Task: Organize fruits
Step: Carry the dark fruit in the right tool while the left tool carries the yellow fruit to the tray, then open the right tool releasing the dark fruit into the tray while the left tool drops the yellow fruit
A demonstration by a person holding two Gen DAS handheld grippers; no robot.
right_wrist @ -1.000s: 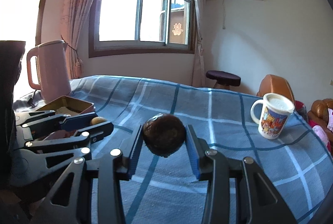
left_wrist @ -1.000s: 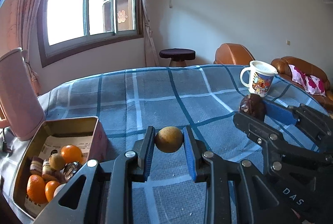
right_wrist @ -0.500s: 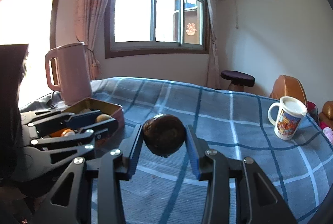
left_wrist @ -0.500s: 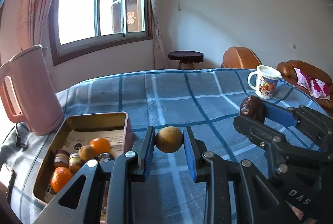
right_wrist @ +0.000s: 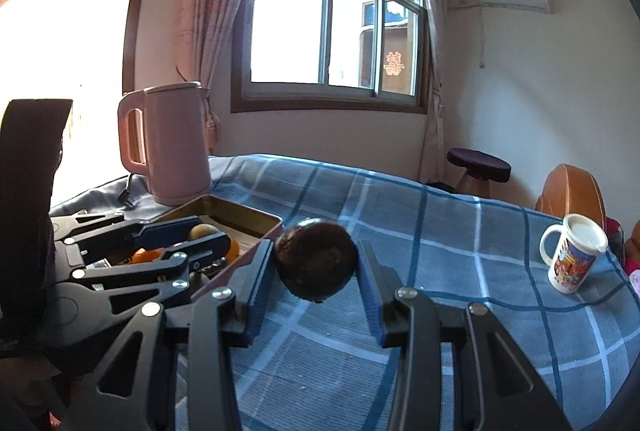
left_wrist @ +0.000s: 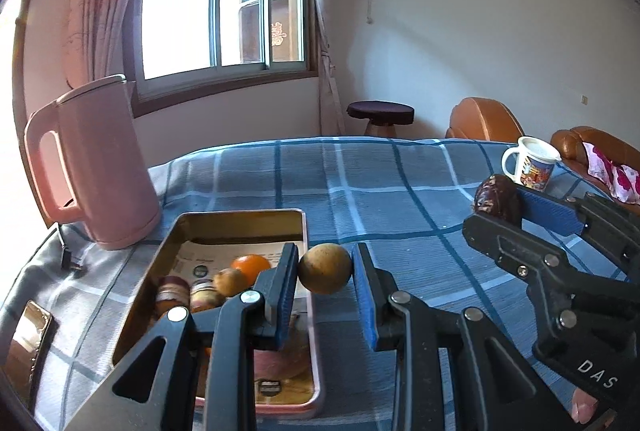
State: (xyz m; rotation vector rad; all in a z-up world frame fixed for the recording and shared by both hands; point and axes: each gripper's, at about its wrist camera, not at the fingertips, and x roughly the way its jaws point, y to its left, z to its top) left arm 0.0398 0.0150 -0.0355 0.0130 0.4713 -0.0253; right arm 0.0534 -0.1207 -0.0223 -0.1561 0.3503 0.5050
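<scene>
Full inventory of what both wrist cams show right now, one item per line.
tin box: 1, gold inside, pinkish outside, on the cloth left of centre
oranges: at least 1 clear, orange, in the tin; others partly hidden
kettle: 1, pink, behind the tin
mug: 1, white, printed, far right
tablecloth: 1, blue plaid
stool: 1, dark, beyond the table
armchairs: brown, far right
tan fruit: 1, in left gripper
dark fruit: 1, in right gripper
</scene>
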